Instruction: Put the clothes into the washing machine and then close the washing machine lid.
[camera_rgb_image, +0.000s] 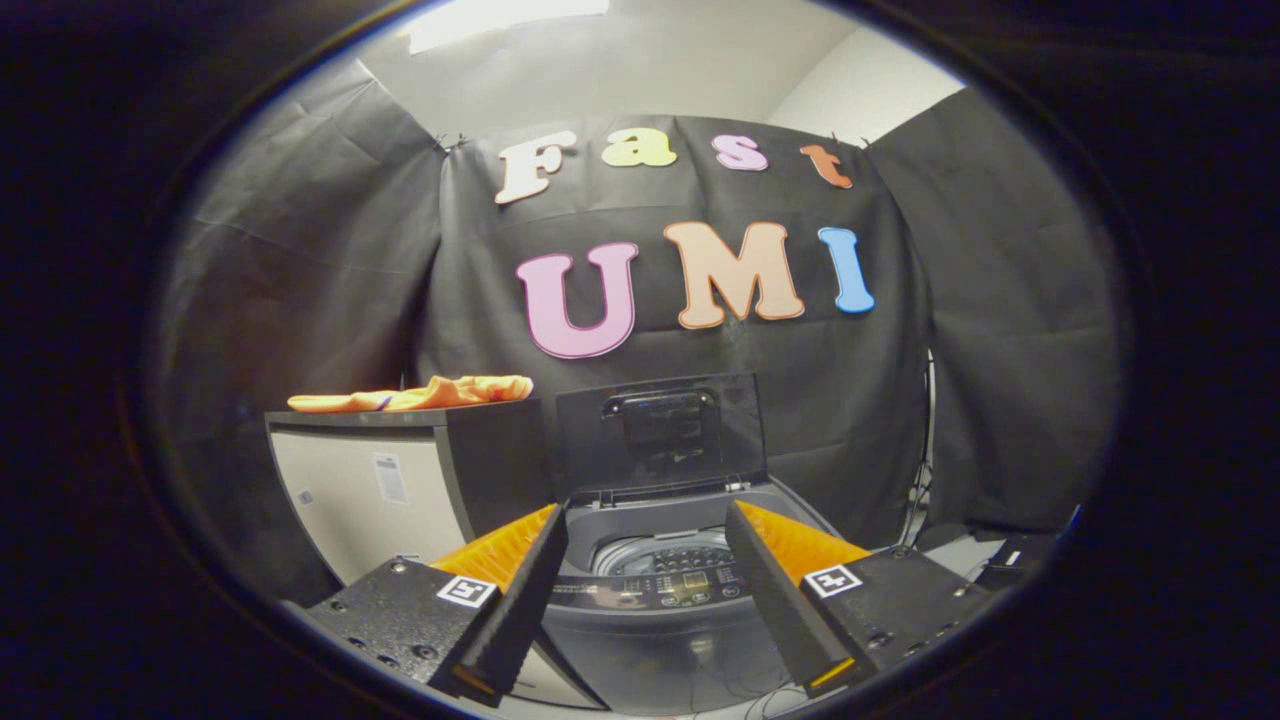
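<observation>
The washing machine (655, 590) stands ahead, between the spread fingers of the gripper (648, 530), lid (660, 430) upright behind its drum. The clothes (415, 394) lie on a cabinet (370, 480) left of the machine.

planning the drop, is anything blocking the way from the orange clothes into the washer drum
Nothing visible does. The orange clothes lie on the cabinet beside the washing machine, whose lid stands open. The gripper is open, holding nothing.

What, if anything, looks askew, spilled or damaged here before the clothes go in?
Nothing stands out. The washing machine stands with its lid raised upright, the orange clothes lie in a heap on the cabinet beside it, and the claw is open and holds nothing.
</observation>
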